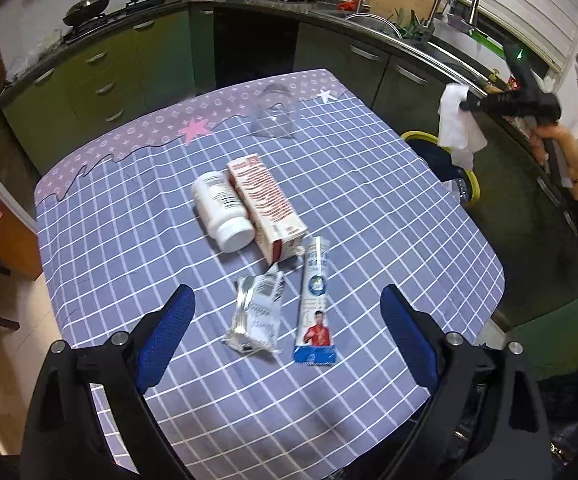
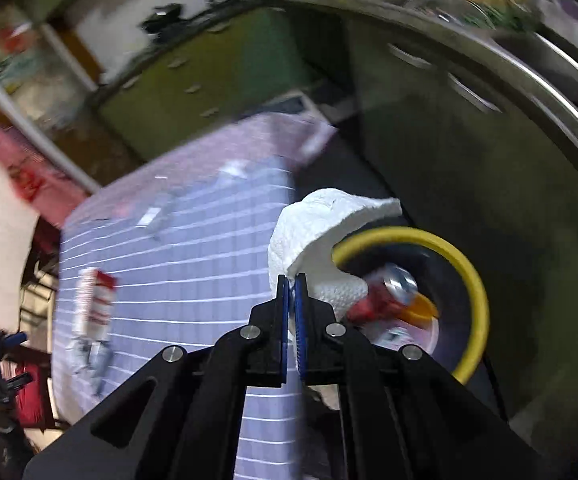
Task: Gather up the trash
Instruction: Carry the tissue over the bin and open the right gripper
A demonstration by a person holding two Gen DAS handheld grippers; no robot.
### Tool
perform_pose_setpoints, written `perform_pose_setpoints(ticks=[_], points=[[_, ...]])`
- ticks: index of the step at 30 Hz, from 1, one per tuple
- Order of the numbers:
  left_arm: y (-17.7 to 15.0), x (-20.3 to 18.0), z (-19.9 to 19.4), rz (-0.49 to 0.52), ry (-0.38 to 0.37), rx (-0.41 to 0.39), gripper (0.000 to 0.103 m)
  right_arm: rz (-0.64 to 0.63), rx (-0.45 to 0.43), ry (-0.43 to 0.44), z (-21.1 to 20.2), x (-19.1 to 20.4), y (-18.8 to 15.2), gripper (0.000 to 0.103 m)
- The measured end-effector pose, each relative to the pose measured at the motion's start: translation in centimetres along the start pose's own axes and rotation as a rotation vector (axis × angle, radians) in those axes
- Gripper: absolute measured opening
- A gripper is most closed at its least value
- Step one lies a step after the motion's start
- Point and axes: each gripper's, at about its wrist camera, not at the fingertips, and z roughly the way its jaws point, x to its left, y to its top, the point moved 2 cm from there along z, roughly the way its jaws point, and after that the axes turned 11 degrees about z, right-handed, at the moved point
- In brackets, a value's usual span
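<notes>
White paper towel point(image 2: 321, 224) pinched between the closed blue pads of the right gripper point(image 2: 292, 280), hanging in the air beyond the right edge of the table point(image 1: 137, 216), just above the yellow-rimmed bin point(image 2: 475, 280). Inside the bin: a red can point(image 2: 385, 292) with silver top, something orange beside it, the rest too blurred to name. Bin close against the table side, dark cabinet fronts near behind it, narrow floor between.

On the checked tablecloth, near the middle: white pill bottle point(image 1: 223, 210) lying on its side, touching a red-and-white carton point(image 1: 267, 210); nearer the front, a silver wrapper point(image 1: 257, 310) and a flat tube point(image 1: 316, 300) side by side, slightly apart. Clear plastic cup point(image 1: 273, 114) towards the far edge.

Left gripper point(image 1: 287, 332) opened wide, holding nothing, above the near edge. Bare cloth to the left and right of the group.
</notes>
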Motion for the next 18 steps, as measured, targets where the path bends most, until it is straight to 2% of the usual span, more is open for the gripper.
perform_pose_setpoints(ticks=[4,6,7,8,9,12,18], points=[[0.8,-1.0,0.5,0.023,0.005,0.02,0.089,0.05,0.008,-0.081,2.5,-4.6,0.6,0.005],[1.0,-1.4,0.6,0.031,0.009,0.028,0.089,0.057,0.021,-0.134,3.9,-6.3,0.6,0.01],[1.2,-1.5,0.6,0.033,0.011,0.032,0.089,0.062,0.022,-0.164,4.4,-7.1,0.7,0.029],[1.4,-1.6,0.7,0.036,0.015,0.037,0.089,0.061,0.018,-0.204,4.8,-7.7,0.7,0.052],[1.6,-1.6,0.8,0.037,0.018,0.041,0.09,0.055,0.005,-0.23,4.7,-8.0,0.5,0.056],[2.2,-1.6,1.3,0.035,0.027,0.061,0.091,0.02,-0.042,-0.287,3.9,-8.4,0.1,0.056],[4.2,-1.3,3.2,0.0,0.002,0.108,0.091,-0.035,-0.054,-0.216,1.7,-6.6,-2.7,0.056]])
